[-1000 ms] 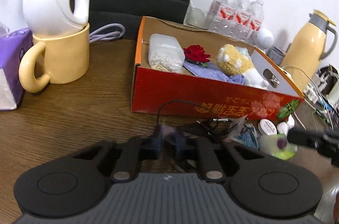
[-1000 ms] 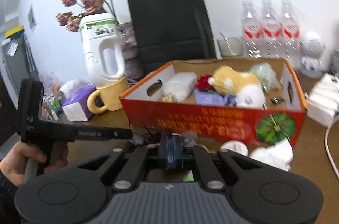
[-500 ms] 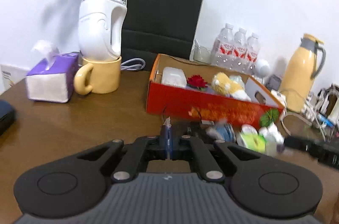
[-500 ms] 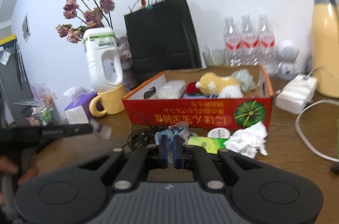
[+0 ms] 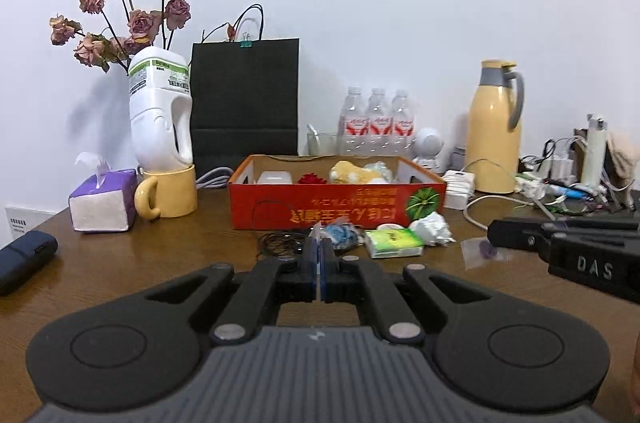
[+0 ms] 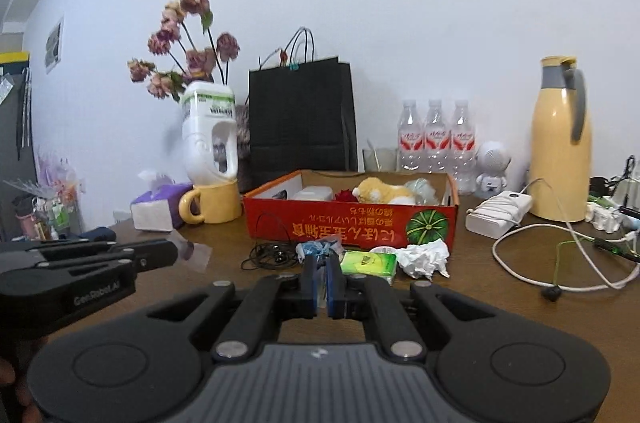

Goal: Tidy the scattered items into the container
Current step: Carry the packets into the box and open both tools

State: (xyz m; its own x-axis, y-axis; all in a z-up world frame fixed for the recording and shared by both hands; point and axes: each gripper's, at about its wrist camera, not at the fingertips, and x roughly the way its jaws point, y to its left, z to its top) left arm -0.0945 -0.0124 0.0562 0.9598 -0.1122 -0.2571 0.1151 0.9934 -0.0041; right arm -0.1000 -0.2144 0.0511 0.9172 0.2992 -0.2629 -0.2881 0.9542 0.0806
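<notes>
Black gripper body, right edge of left wrist view: white letters "DAS". Black gripper body, left edge of right wrist view: "GenRobot.AI". Red cardboard box, centre: upside-down yellow characters, not legible. White jug's green label: too small to read.

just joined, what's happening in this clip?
A person holds a gripper in each hand, tidying clutter into the red cardboard box. Both the left gripper and right gripper hover back from the table, jaws closed. The left seems to pinch a thin clear plastic scrap; the right holds nothing visible. A plush toy, red flower and plastic case are already boxed. Tangled earphones, a blue wrapper, a green tissue pack and crumpled paper lie in front.
</notes>
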